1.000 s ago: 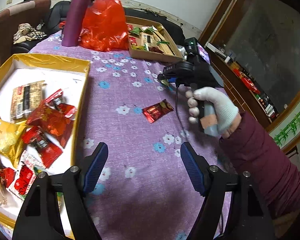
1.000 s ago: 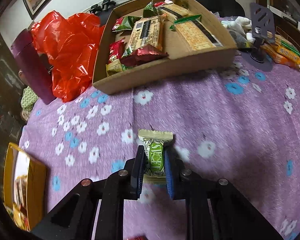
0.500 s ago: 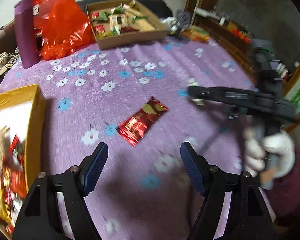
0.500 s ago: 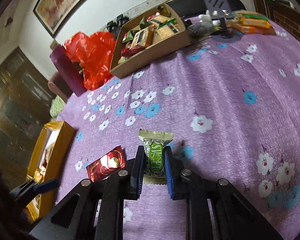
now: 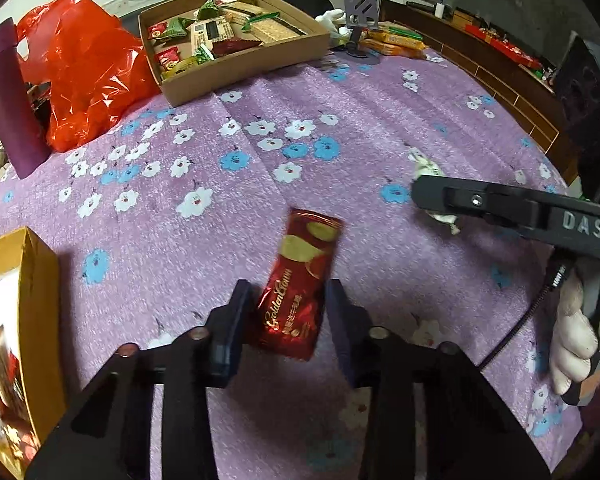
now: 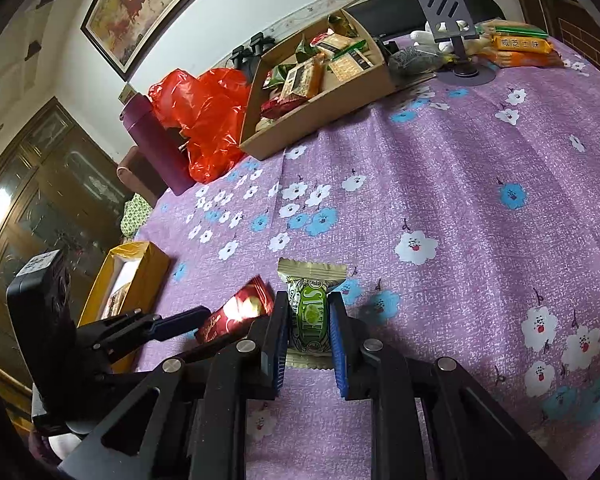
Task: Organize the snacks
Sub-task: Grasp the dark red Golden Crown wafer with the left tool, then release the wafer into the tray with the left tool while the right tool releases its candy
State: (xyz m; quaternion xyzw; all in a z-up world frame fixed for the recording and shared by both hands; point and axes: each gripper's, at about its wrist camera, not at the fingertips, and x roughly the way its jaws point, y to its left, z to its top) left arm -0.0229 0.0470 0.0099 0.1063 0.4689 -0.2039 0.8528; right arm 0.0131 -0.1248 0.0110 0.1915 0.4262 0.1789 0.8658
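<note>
A red foil snack packet [image 5: 300, 280] lies on the purple flowered tablecloth [image 5: 340, 128], its near half between my left gripper's [image 5: 288, 316] blue pads. Those jaws are closing, and the pads meet the packet's long sides. The right wrist view shows the same red packet [image 6: 236, 312] beside the left gripper's fingers [image 6: 180, 322]. My right gripper [image 6: 308, 320] is shut on a green and beige snack packet [image 6: 310, 312], held just above the cloth. A white-gloved hand [image 5: 576, 344] holds that gripper [image 5: 432, 196] at the right of the left wrist view.
A brown cardboard box [image 5: 236, 68] with several snacks stands at the far side, with a red plastic bag [image 5: 84, 68] and a purple bottle [image 5: 4, 96] to its left. A gold-edged tray [image 5: 36, 300] of snacks sits near left. A phone stand [image 6: 452, 16] and orange biscuit packs [image 6: 520, 46] are at far right.
My left gripper swung from the gold tray to the red packet, came down over it, and its jaws narrowed around it. My right gripper drew back from the cardboard box with the green packet.
</note>
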